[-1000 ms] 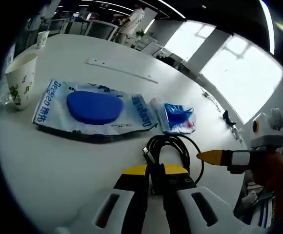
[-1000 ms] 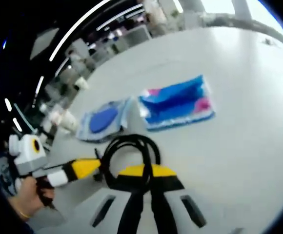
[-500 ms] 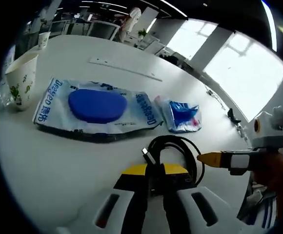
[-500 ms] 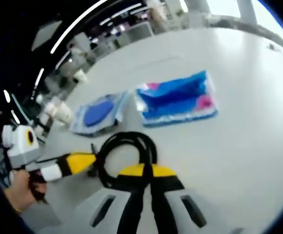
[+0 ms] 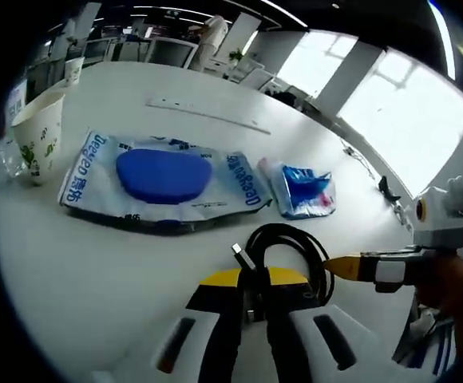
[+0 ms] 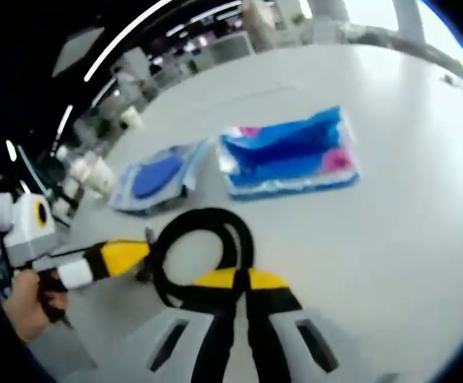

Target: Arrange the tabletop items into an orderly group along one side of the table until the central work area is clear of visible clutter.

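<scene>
A coiled black cable lies on the white table, and both grippers hold it. My left gripper is shut on the coil's near side, where a plug end sticks out. In the right gripper view my right gripper is shut on the same cable. The right gripper reaches in from the right of the left gripper view, its yellow tip at the coil's edge. The left gripper comes in from the left of the right gripper view. Beyond the coil lie a wet-wipes pack and a small blue tissue pack.
A paper cup stands at the far left and a long ruler lies farther back. The right gripper view has the tissue pack, the wipes pack and cups. A hand holds the right gripper. Desks and chairs stand beyond the table.
Both grippers keep their hold on the cable. The right gripper's tip has sunk a little lower against the coil. The packs and cup lie where they were.
</scene>
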A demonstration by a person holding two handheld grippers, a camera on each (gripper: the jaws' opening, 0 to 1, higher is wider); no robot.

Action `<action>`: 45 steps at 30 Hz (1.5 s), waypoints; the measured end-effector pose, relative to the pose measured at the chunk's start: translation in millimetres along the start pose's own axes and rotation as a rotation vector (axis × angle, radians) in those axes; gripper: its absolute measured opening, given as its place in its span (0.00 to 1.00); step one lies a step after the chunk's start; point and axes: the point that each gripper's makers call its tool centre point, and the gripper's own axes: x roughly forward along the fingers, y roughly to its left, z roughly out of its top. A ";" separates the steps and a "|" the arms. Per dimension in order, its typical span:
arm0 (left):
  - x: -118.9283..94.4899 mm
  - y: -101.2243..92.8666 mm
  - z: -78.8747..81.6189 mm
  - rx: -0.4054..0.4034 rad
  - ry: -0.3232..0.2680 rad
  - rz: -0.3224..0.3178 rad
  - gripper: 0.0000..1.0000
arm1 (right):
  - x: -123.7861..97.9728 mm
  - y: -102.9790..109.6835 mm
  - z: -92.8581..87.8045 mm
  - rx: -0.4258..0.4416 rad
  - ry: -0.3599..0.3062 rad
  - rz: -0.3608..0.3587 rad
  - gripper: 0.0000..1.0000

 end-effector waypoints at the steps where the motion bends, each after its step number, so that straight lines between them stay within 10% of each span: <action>1: -0.1 0.0 0.0 0.002 -0.001 0.001 0.08 | 0.0 0.0 0.1 -0.001 0.000 0.000 0.00; 32: -19.2 -1.3 21.1 0.084 -0.073 -0.007 0.17 | -12.3 14.4 13.3 -0.125 -0.081 -0.028 0.11; 45: -69.5 15.9 49.6 0.170 -0.198 -0.021 0.48 | -49.8 54.7 42.0 -0.243 -0.225 0.063 0.64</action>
